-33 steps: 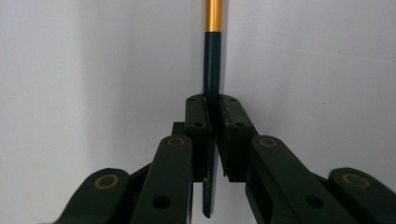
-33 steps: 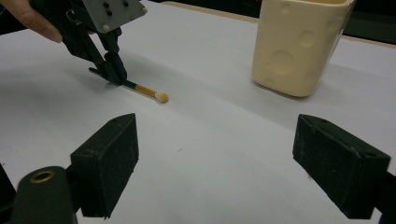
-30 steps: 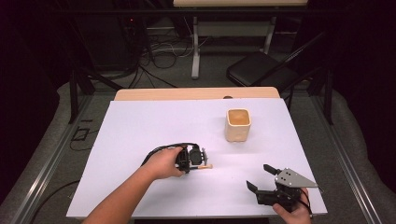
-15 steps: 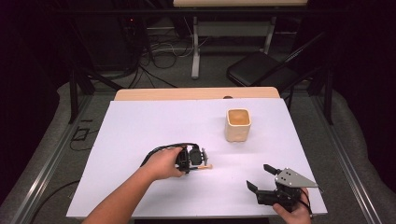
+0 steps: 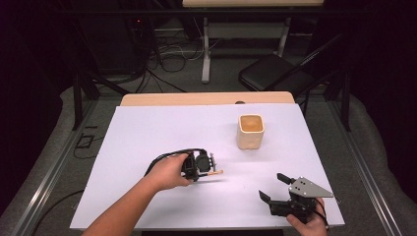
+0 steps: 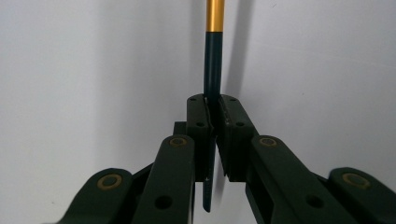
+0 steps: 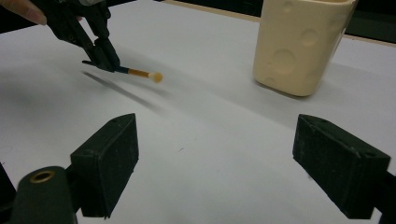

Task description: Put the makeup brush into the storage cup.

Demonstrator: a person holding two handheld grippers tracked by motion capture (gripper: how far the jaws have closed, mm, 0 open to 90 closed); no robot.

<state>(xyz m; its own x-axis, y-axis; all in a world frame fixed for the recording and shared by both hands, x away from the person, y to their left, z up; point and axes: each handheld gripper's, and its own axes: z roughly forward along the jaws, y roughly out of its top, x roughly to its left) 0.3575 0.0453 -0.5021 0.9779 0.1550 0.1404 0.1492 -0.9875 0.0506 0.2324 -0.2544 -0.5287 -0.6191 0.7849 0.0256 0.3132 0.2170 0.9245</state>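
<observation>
My left gripper (image 5: 211, 166) is shut on a thin stick (image 5: 216, 172) with a dark shaft, a gold band and a pale round tip. In the left gripper view the pads (image 6: 231, 116) clamp the dark shaft (image 6: 213, 56), which points away over the white surface. The right gripper view shows that gripper (image 7: 103, 58) holding the stick (image 7: 139, 73) just above the table, with its shadow below. A cream cup (image 5: 251, 131) with round dimples (image 7: 301, 44) stands upright at the back right. My right gripper (image 5: 271, 186) rests open near the front right edge, its jaws (image 7: 229, 149) wide apart and bare.
A white sheet (image 5: 162, 128) covers the table, with a wooden strip (image 5: 196, 99) along its far edge. Beyond it stand a black chair (image 5: 275, 73) and cables on the floor. Metal rails run along both sides of the table.
</observation>
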